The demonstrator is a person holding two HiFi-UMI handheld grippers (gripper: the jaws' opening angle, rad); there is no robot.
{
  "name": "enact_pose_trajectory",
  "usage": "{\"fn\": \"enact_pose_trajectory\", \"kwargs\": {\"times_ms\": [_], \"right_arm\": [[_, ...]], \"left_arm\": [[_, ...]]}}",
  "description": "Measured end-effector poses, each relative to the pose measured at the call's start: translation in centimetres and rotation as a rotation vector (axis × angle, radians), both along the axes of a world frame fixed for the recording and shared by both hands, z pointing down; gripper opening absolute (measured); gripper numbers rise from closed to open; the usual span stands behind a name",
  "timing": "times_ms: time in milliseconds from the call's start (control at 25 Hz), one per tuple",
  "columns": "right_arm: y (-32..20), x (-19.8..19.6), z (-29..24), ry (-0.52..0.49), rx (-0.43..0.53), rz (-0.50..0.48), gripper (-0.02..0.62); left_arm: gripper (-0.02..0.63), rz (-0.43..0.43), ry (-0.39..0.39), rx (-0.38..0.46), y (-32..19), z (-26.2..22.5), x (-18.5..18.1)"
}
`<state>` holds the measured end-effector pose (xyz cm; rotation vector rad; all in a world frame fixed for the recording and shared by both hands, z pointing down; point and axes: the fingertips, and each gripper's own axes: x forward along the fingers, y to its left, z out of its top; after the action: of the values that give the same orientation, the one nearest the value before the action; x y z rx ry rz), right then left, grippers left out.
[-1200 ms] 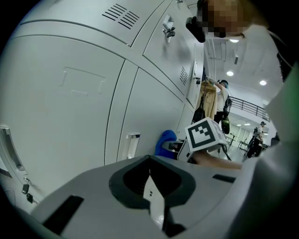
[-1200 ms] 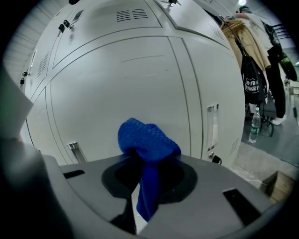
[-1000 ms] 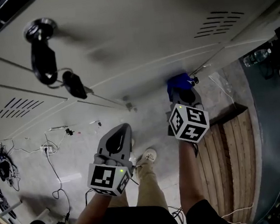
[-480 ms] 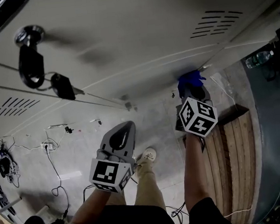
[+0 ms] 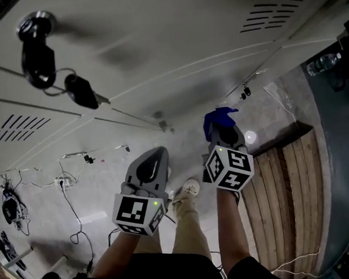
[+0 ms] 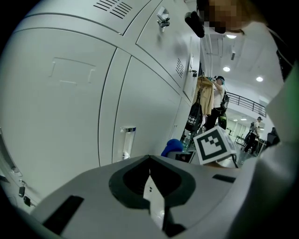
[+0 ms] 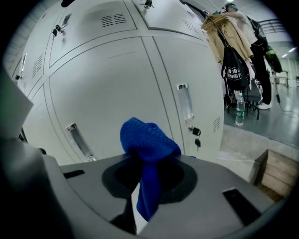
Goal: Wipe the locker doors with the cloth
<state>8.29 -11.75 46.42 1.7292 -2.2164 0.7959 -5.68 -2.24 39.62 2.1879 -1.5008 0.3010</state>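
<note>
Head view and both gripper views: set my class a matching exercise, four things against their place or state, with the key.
1 cloth
2 left hand-held gripper
3 wooden pallet
4 black key fob

A hanging from a locker lock
B shut, empty
C lying on the floor
D clamped in the right hand-held gripper

Pairs: 1-D, 2-B, 3-C, 4-A

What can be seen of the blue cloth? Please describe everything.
The blue cloth is a soft, coarse-textured fabric of one deep blue. It is bunched into a rounded lump above the right gripper, whose jaws are shut on it; a narrow tail hangs down between them. It faces a pale locker door; contact with the door cannot be told.
</note>
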Motion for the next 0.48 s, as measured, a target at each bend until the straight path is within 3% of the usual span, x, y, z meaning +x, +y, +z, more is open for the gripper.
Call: {"fn": "enact_pose_trajectory", "kwargs": {"times_ms": [160,480], "right_arm": [[1.9,-3.6,1.1,-0.039,-0.025,-0.038,0.077],[2.8,-10.6,0.8,-0.097,0.026,-0.171,0.077]], "left_arm": [[0.009,0.001,-0.012,-0.004,0.3,0.7,-1.0],[0.009,-0.006,-0.013,0.0,0.4,1.5,-2.6]]}}
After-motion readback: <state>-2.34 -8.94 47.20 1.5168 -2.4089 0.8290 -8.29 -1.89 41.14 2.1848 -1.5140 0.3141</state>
